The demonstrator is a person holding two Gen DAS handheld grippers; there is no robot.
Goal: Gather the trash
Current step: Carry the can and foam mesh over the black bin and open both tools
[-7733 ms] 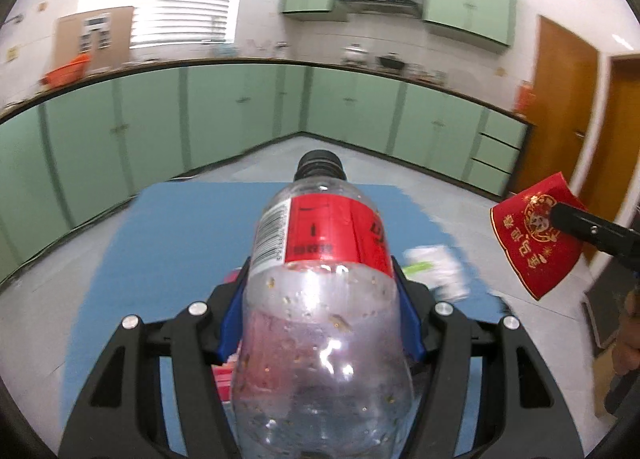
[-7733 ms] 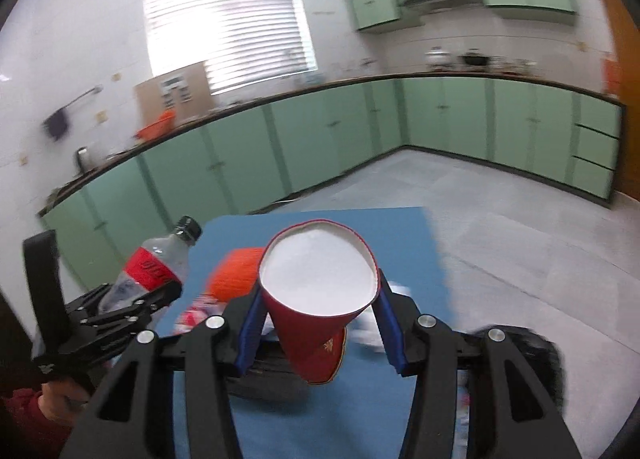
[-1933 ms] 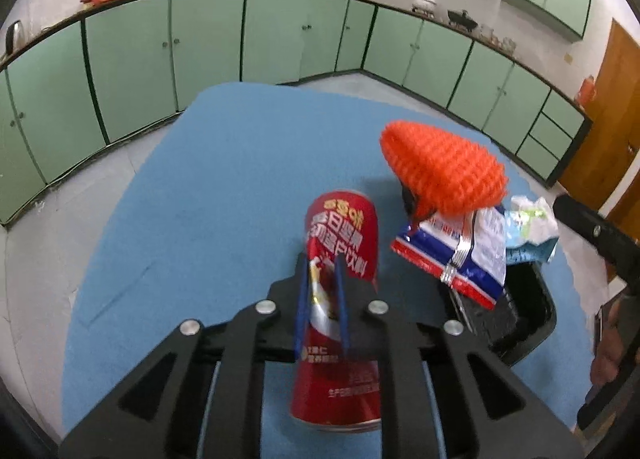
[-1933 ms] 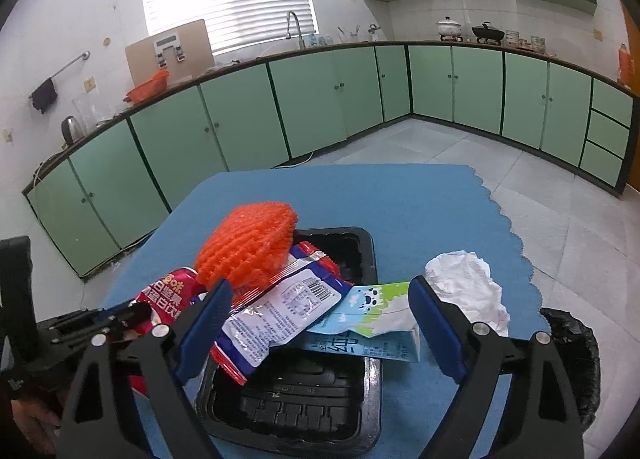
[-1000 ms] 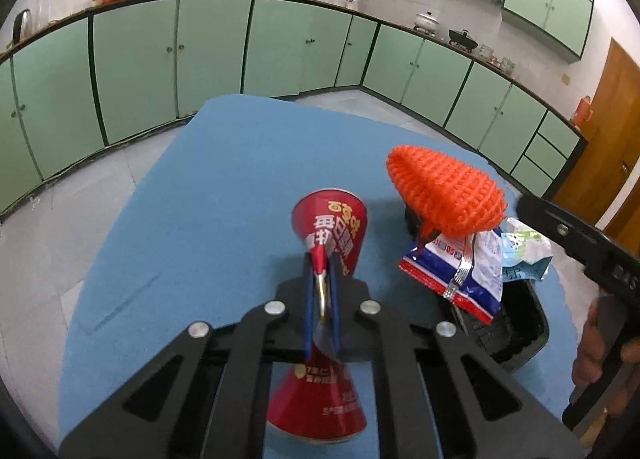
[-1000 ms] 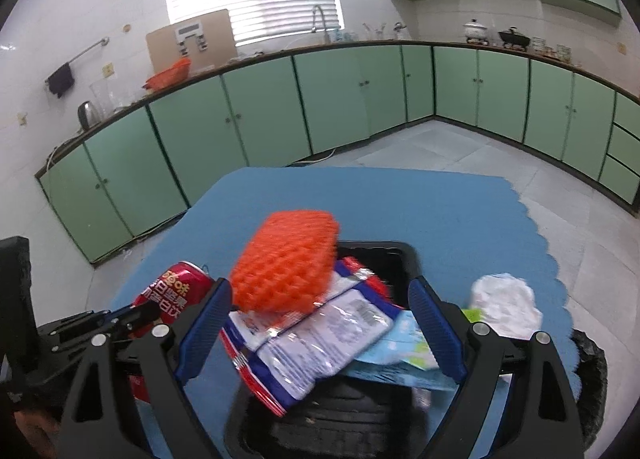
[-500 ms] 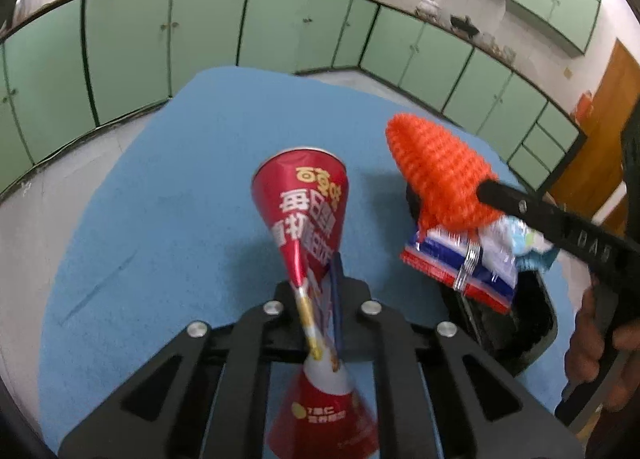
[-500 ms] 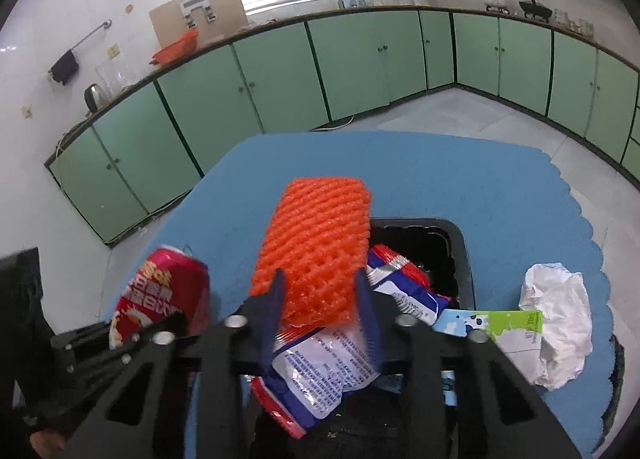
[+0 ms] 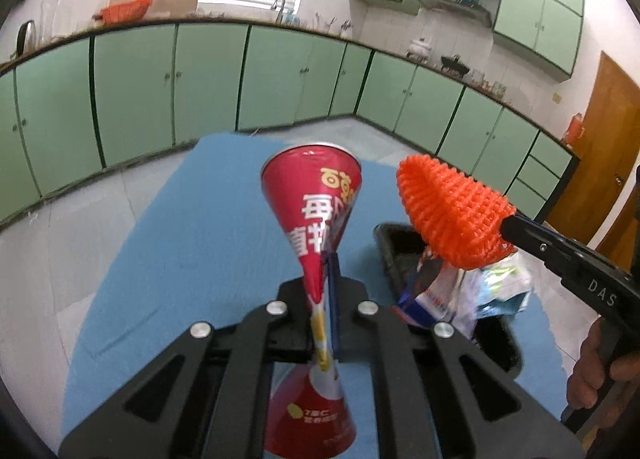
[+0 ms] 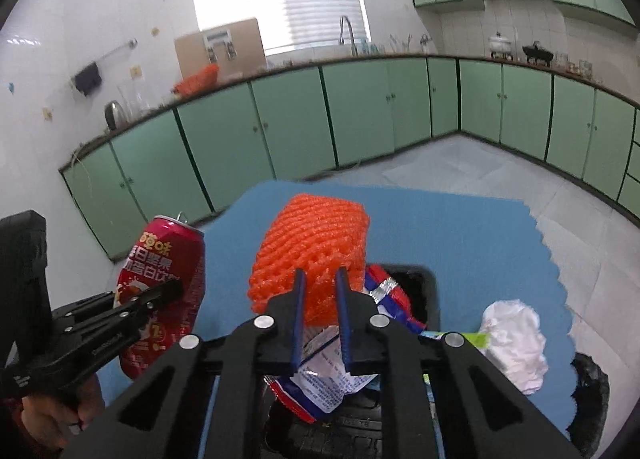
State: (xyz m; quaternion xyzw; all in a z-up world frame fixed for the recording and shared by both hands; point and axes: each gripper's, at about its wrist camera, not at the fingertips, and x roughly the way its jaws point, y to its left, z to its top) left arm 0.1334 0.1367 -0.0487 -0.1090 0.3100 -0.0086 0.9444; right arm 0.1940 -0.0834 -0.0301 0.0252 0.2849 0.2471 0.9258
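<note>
My left gripper is shut on a red drink can, squeezed flat at its middle and held above the blue mat. The can also shows in the right wrist view, with the left gripper on it. My right gripper is shut on an orange foam net and holds it over the black tray. The net also shows in the left wrist view, with the right gripper behind it.
The black tray holds a red-white-blue snack wrapper and a green-white carton. A crumpled white tissue lies on the mat to the right. A black round object sits at the mat's right edge. Green cabinets line the walls.
My left gripper has lifted the can higher and tipped it upright. My right gripper has closed on the orange net and raised it off the wrapper pile.
</note>
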